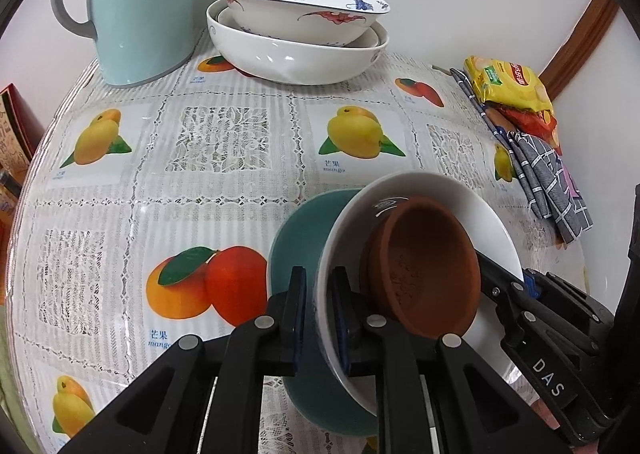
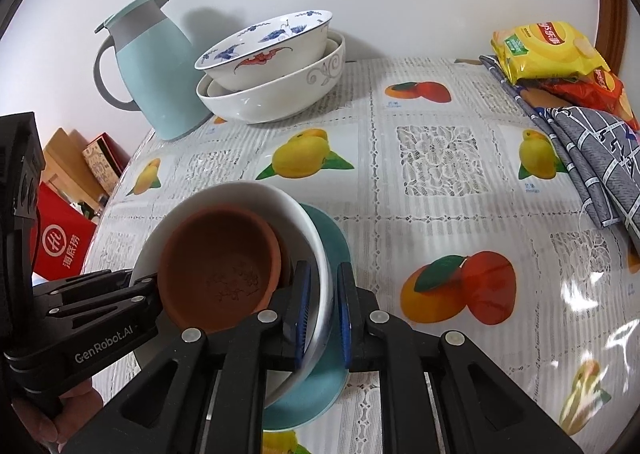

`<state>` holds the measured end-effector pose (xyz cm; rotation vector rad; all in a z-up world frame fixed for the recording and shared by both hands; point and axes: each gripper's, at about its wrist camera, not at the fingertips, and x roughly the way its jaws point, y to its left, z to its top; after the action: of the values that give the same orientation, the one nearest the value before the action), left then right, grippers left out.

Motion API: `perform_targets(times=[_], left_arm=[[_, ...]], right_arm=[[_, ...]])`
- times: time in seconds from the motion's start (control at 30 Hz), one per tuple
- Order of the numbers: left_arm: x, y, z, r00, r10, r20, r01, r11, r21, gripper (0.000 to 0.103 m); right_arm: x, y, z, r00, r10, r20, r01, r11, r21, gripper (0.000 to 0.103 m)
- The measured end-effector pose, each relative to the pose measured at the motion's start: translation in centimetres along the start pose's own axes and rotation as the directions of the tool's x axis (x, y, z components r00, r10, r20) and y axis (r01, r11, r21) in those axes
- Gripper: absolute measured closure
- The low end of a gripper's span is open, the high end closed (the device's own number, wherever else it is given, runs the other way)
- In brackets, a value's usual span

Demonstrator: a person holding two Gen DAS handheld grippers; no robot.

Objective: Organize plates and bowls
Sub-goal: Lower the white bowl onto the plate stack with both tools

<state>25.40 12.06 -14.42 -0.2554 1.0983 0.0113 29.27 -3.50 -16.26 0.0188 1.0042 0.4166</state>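
A brown clay bowl [image 1: 424, 270] sits inside a white bowl [image 1: 484, 225], which sits in a teal plate [image 1: 296, 230]; the stack is tilted above the table. My left gripper [image 1: 319, 294] is shut on the left rims of the white bowl and teal plate. My right gripper [image 2: 323, 294] is shut on the opposite rims of the white bowl [image 2: 304, 225] and teal plate [image 2: 336, 238], with the brown bowl [image 2: 220, 266] to its left. At the table's back, a blue-and-red patterned bowl [image 1: 304, 9] rests in a large white bowl [image 1: 296, 57].
A light-blue thermos jug [image 1: 140, 5] stands at the back left beside the stacked bowls. Yellow and red snack bags [image 2: 552, 53] and a folded grey checked cloth [image 2: 600, 157] lie at the right. A fruit-print tablecloth [image 2: 440, 173] covers the table; red boxes [image 2: 64, 242] are beyond its left edge.
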Motion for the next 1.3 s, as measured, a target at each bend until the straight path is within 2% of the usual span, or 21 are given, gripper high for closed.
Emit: perform_targets(times=[0.3, 0.4, 0.5, 0.67, 0.9, 1.07, 1.1, 1.17, 1.2, 1.3], left_arm=[[-0.2, -0.7, 0.2, 0.997, 0.073, -0.017, -0.072, 0.997, 0.02, 0.084], [-0.1, -0.7, 0.3, 0.997, 0.076, -0.024, -0.076, 0.997, 0.021, 0.084], [-0.1, -0.8, 0.3, 0.996, 0.084, -0.04, -0.083, 0.996, 0.025, 0.084], [-0.2, -1.7, 0.2, 0.989, 0.14, -0.05, -0.138, 0.989, 0.049, 0.084], [-0.3, -1.7, 0.0, 0.988, 0.141, -0.063, -0.139, 0.99, 0.033, 0.083], [-0.1, -1.9, 0.0, 0.986, 0.151, -0.072, -0.149, 0.988, 0.029, 0.082], [-0.1, -1.9, 0.0, 0.986, 0.149, -0.077, -0.148, 0.989, 0.028, 0.082], [-0.1, -1.8, -0.2, 0.986, 0.143, -0.081, -0.141, 0.99, 0.028, 0.081], [-0.1, -1.9, -0.2, 0.987, 0.139, -0.082, -0.137, 0.99, 0.031, 0.079], [-0.1, -2.0, -0.3, 0.989, 0.125, -0.081, -0.123, 0.992, 0.026, 0.075]], right_arm=[[0.3, 0.3, 0.5, 0.998, -0.023, -0.061, 0.024, 1.0, 0.003, 0.089], [0.4, 0.6, 0.6, 0.996, -0.042, -0.076, 0.042, 0.999, -0.005, 0.089], [0.4, 0.5, 0.4, 0.996, -0.04, -0.076, 0.04, 0.999, -0.006, 0.089], [0.4, 0.9, 0.5, 0.995, -0.073, -0.067, 0.073, 0.997, -0.016, 0.09], [0.3, 1.1, 0.4, 0.994, -0.084, -0.064, 0.081, 0.996, -0.036, 0.09], [-0.3, 1.6, 0.5, 0.992, -0.108, -0.064, 0.105, 0.993, -0.048, 0.085], [-0.4, 1.7, 0.5, 0.992, -0.11, -0.066, 0.107, 0.993, -0.046, 0.084], [-0.7, 1.7, 0.5, 0.984, -0.167, -0.062, 0.165, 0.985, -0.046, 0.054], [-1.0, 1.5, 0.5, 0.979, -0.2, -0.044, 0.198, 0.979, -0.049, 0.052], [-1.4, 0.9, 0.5, 0.982, -0.184, -0.034, 0.183, 0.983, -0.033, 0.052]])
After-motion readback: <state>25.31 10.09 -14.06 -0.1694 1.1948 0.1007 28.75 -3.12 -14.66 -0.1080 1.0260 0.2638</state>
